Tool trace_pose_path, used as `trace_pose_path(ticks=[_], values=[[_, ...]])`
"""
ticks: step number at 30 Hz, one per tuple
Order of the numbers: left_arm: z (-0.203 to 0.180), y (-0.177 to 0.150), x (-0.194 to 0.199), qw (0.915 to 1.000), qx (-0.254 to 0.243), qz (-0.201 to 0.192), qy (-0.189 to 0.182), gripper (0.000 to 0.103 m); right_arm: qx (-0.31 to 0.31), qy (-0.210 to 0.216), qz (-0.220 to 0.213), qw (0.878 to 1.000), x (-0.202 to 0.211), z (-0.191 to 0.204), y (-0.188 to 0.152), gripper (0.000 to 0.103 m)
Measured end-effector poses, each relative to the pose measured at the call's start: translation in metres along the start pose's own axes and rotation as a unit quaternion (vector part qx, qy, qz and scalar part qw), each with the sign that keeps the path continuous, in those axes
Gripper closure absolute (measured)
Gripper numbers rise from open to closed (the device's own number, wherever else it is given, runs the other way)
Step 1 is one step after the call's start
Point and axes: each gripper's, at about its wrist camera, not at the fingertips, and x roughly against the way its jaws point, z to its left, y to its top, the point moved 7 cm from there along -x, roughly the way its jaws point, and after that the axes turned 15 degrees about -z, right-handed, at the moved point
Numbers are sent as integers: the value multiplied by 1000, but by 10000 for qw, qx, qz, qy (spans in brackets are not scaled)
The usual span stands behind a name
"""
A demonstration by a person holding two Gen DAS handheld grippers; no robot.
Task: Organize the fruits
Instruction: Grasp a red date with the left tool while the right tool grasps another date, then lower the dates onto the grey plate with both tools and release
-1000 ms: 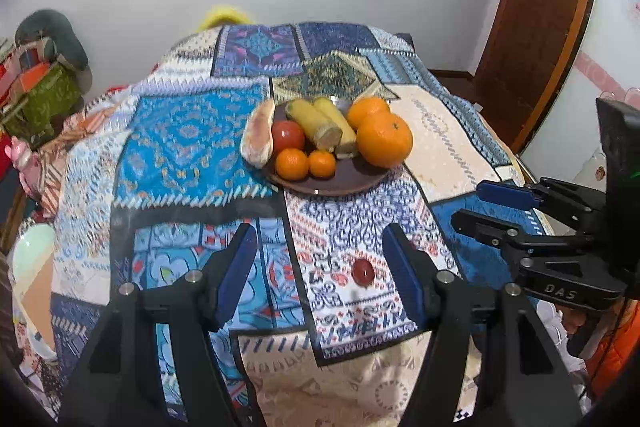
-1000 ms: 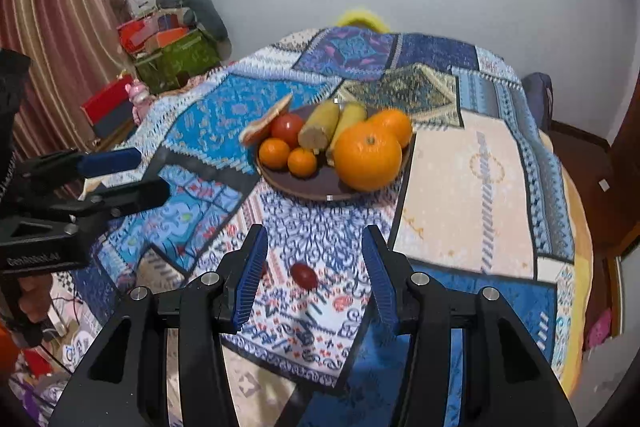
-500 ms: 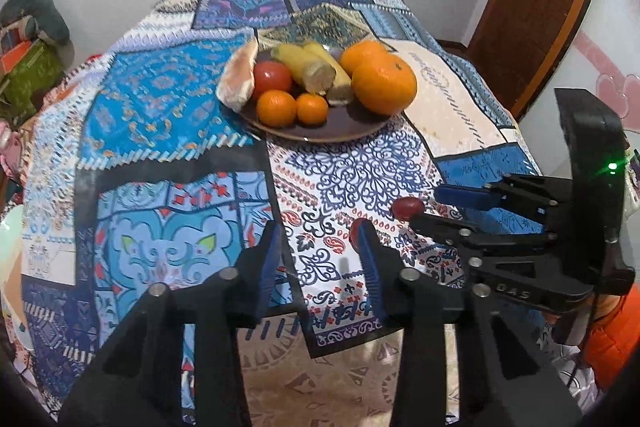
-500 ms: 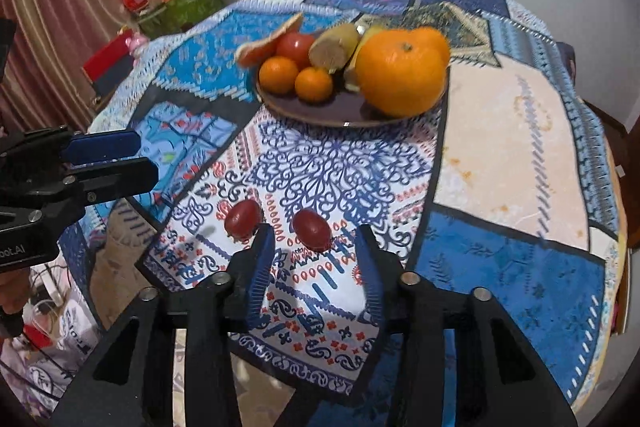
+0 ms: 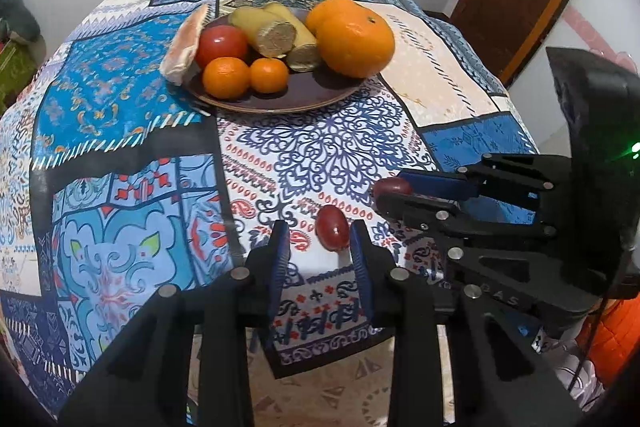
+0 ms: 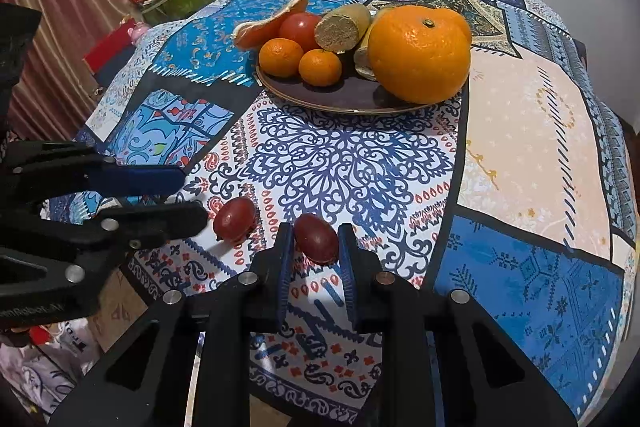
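Right gripper (image 6: 314, 247) clamped on a dark red grape (image 6: 316, 238), low over the patterned cloth (image 6: 348, 163) on the worktop. Left gripper (image 5: 320, 243) closing around a second grape (image 5: 333, 233), which touches its right finger; left pad apart from it. The two grapes lie just beside each other. Farther back, a brown plate (image 5: 280, 103) holds a large orange (image 5: 354, 41), two small mandarins (image 5: 244, 77), a tomato (image 5: 220, 43) and cut yellow pieces (image 5: 276, 33)
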Motion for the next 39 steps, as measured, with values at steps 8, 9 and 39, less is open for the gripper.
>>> trace_pose_path(ticks=[8, 9, 39], values=[[-9, -4, -13, 9997, -181, 166, 1, 73, -197, -14, -205, 9996, 19, -12, 7, 83], [-10, -4, -15, 9996, -197, 190, -10, 73, -245, 4, -211, 9995, 20, -13, 9, 83], [29, 79, 19, 9953, 106, -894, 343, 84, -246, 53, -1030, 9944, 36, -12, 74, 83]])
